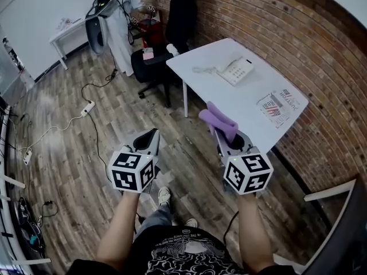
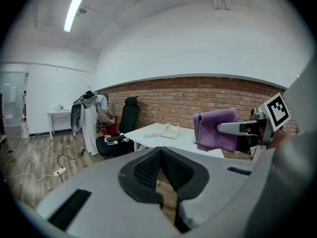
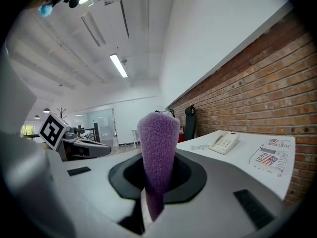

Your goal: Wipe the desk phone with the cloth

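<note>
The white desk phone [image 1: 235, 70] with its coiled cord lies on a white table [image 1: 229, 105] ahead of me, out of reach of both grippers. A folded purple cloth [image 1: 219, 121] stands up from my right gripper [image 1: 226, 136], which is shut on it, short of the table's near edge. In the right gripper view the cloth [image 3: 158, 152] rises between the jaws, with the phone [image 3: 223, 143] off to the right. My left gripper [image 1: 150, 135] hangs over the wood floor, shut and holding nothing. From the left gripper view I see the phone [image 2: 170, 131] and the cloth [image 2: 216, 129].
A printed sheet [image 1: 279, 105] lies on the table's near end, against the brick wall [image 1: 321, 67]. A black office chair [image 1: 172, 33] stands at the table's far side. A power strip [image 1: 87, 107] and cables trail across the floor, and clothes [image 1: 117, 27] hang at the back.
</note>
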A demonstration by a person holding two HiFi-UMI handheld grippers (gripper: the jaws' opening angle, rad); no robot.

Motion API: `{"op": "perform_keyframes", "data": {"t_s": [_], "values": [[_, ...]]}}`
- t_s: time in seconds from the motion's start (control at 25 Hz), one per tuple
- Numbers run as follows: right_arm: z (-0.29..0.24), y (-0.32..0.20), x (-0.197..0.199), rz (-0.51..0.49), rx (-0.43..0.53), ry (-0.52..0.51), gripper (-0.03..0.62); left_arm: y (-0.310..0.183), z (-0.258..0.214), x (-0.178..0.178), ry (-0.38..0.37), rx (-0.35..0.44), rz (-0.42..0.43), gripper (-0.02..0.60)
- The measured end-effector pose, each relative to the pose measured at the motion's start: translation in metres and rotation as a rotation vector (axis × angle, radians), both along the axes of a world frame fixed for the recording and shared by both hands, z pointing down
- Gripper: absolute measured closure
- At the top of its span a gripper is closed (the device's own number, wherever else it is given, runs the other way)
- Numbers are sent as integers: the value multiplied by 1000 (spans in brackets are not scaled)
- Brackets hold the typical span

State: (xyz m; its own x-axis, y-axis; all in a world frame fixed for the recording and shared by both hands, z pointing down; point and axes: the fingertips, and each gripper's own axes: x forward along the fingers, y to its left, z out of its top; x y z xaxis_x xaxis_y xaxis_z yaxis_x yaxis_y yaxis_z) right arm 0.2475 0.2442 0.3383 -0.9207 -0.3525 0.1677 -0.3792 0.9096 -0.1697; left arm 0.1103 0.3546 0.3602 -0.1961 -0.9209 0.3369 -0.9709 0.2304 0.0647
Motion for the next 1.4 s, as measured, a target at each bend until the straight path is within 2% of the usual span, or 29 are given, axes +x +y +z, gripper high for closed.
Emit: {"op": "perform_keyframes", "data": {"t_s": [0.28,0.44,0.84,1.16,1.4], "values": [[7,-29,-34,20,-2,7,548,-32,9,-34,9,0,26,575],[10,-51,-68,40,-5,19,548,-58,9,-71,17,4,47,575],[4,-103,-149,148,-14,52,548,-130,7,-162,58,5,163,575],[2,-136,-190,226,-16,74,548,-178,9,-203,80,5,260,575],[6,-152,-207,288,-28,81,548,-201,16,-221,92,-7,328,575]]}}
